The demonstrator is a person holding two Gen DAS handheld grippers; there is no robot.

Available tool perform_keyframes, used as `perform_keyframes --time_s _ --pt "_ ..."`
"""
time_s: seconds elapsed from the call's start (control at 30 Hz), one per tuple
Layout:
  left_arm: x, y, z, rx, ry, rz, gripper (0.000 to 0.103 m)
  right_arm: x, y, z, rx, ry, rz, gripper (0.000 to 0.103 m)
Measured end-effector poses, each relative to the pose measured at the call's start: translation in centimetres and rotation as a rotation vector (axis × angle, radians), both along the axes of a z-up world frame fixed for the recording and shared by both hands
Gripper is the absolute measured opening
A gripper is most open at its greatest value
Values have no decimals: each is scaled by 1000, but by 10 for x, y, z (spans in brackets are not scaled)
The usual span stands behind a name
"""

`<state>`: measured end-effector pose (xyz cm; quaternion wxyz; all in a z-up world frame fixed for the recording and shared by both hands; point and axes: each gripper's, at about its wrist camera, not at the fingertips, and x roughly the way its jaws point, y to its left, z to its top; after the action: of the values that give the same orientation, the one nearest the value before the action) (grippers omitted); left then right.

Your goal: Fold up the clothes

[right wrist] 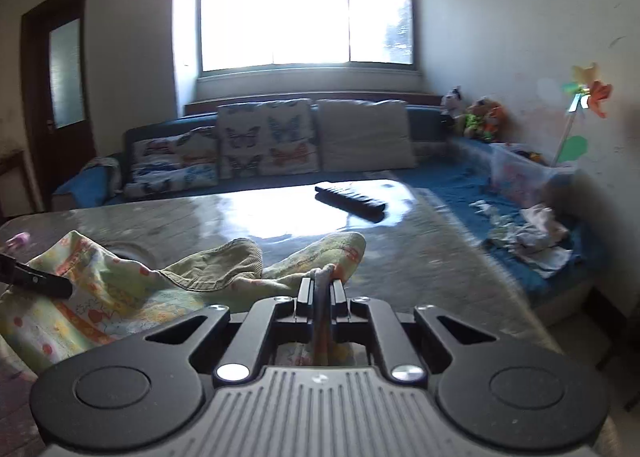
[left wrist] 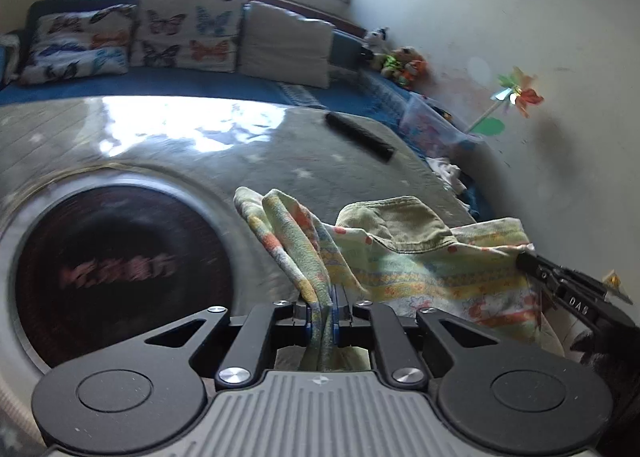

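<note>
our left gripper [left wrist: 322, 321] has its jaws pinched on a fold of the pale yellow-green printed cotton garment [left wrist: 404, 261], raised over the glossy grey tabletop [left wrist: 240, 161]; our right gripper [right wrist: 322, 291] is likewise clamped on its other corner. only the left view shows the dark round inset [left wrist: 120, 277], its lettering blurred; only the right shows the brown door [right wrist: 60, 89].

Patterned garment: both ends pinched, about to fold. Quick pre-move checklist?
1. Left hand-held gripper shut on patterned garment: ok.
2. Right hand-held gripper shut on its bunched end: ok.
3. Garment spread flat between grips: not ok, rumpled, olive lining turned out.
4. Remote control away from the cloth: ok.
5. Table bare ahead of the cloth: ok.
6. Lower hem hanging free: cannot tell.
</note>
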<state>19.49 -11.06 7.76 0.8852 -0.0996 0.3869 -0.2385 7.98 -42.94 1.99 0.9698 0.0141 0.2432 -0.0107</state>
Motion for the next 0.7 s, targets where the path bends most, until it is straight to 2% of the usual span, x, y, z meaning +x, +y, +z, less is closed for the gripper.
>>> perform_keyframes --time_s 0.17,0.37,0.7 --pt "21 -50 -8 29 6 -71 10 7 -33 -6 -26 14 -82 7" --pt "35 -91 -25 82 22 -127 10 9 -63 -32 -13 63 -161 7" --pt "44 -123 -28 128 21 -165 10 0 -79 -33 -19 49 -186 7"
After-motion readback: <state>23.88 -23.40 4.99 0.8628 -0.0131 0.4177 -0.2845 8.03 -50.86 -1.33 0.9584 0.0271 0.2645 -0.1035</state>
